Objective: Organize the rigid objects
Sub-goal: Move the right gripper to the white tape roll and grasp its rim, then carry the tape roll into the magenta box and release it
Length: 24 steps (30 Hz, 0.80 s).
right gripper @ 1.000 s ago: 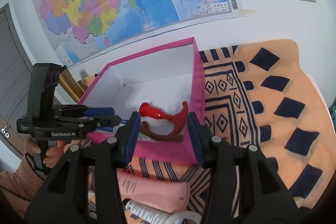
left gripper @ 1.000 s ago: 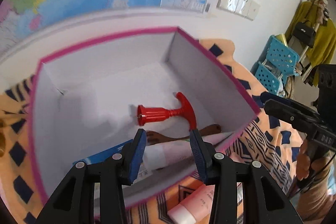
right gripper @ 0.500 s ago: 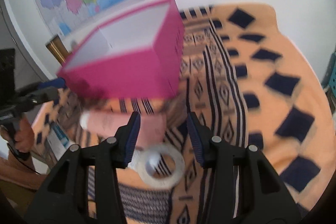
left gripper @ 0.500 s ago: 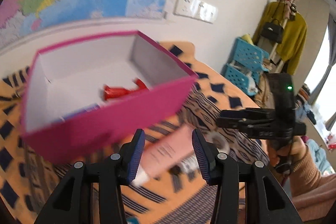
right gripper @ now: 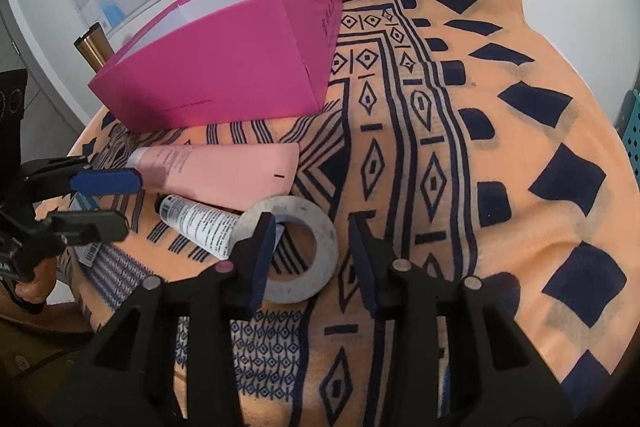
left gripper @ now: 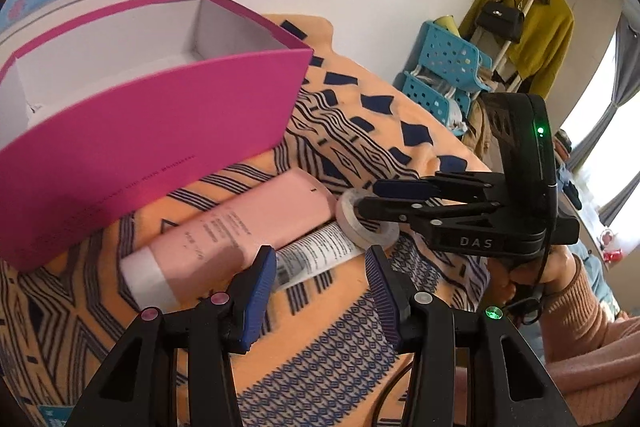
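Right gripper (right gripper: 312, 239) is closing around the tape roll (right gripper: 316, 227) beside the 2 tubes, not pinching yet; left gripper (left gripper: 322, 277) is hanging part-open, empty. Next probably needs firm squeezing, then lifting boxward.

Black tongs (left gripper: 320, 277) with ribbed blue pads (left gripper: 260, 283), silver screws, green lights; ribbed salmon-pink sleeve (left gripper: 588, 311).

the letters "das" stand in white on the black body of the right gripper (left gripper: 368, 199); print on the pink box (left gripper: 160, 131), pink tube (left gripper: 240, 231) and white tube (left gripper: 316, 255) is too small to read
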Each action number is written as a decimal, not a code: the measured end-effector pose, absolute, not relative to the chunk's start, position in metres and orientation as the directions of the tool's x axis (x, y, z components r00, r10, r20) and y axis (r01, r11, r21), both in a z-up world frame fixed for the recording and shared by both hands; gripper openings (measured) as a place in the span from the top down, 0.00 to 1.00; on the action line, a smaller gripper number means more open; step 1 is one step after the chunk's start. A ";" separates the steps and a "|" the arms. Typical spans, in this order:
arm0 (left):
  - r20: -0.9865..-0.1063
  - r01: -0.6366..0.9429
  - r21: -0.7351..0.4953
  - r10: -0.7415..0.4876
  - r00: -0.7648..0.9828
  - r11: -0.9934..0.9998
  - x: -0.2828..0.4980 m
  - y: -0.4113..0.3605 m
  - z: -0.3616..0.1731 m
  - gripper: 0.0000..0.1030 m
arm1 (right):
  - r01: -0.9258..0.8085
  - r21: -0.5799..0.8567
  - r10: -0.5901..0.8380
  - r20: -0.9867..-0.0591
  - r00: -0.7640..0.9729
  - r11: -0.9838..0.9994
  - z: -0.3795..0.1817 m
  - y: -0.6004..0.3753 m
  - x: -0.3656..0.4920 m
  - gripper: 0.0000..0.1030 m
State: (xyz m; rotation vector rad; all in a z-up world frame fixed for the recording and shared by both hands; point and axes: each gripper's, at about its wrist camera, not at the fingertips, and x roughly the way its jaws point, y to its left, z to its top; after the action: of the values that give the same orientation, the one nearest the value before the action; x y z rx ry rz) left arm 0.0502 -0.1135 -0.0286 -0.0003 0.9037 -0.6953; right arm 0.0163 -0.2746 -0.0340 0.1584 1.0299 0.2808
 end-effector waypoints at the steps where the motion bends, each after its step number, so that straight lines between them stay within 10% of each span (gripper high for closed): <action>1: -0.722 0.556 -0.284 -0.556 0.413 0.781 0.049 -0.114 -0.029 0.54 | -0.157 0.259 0.302 -0.822 0.482 0.953 -0.036 -0.274 0.017 0.64; 24: -0.728 0.581 -0.319 -0.586 0.356 0.749 0.054 -0.133 -0.032 0.61 | -0.189 0.241 0.305 -0.790 0.531 0.952 -0.017 -0.259 0.009 0.84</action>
State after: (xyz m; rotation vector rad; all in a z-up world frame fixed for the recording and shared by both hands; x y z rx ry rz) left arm 0.0544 -0.1326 -0.0321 -0.0056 0.9431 -0.7535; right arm 0.0087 -0.2592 -0.0168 0.1316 0.9671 0.2957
